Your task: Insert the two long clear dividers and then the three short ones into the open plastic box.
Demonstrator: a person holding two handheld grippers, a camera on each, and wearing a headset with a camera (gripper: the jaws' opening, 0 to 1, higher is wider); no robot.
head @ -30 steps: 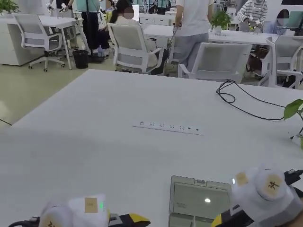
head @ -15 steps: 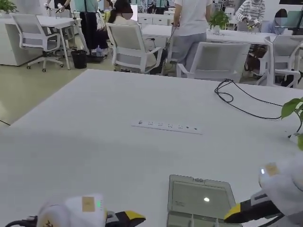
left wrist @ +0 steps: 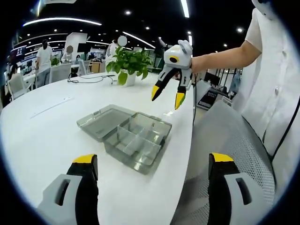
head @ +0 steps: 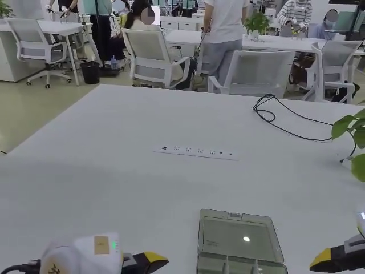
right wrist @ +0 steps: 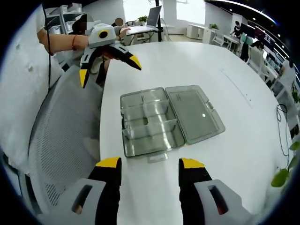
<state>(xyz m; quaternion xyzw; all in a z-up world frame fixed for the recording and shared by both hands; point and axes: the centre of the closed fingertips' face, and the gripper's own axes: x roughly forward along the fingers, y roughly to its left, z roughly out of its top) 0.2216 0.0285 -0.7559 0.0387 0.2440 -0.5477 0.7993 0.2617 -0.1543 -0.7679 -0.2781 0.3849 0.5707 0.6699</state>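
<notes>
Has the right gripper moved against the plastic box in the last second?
Yes. The right gripper has drawn rightward: it overlapped the plastic box lid before, now it sits clear of it.

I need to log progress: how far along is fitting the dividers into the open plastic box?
Done, apparently: clear dividers stand in the plastic box, splitting it into compartments; whether all five are seated I cannot tell. In hand: nothing, the left claw and right claw are open and empty, off the box. Left: perhaps only a check; the lid lies open.
</notes>
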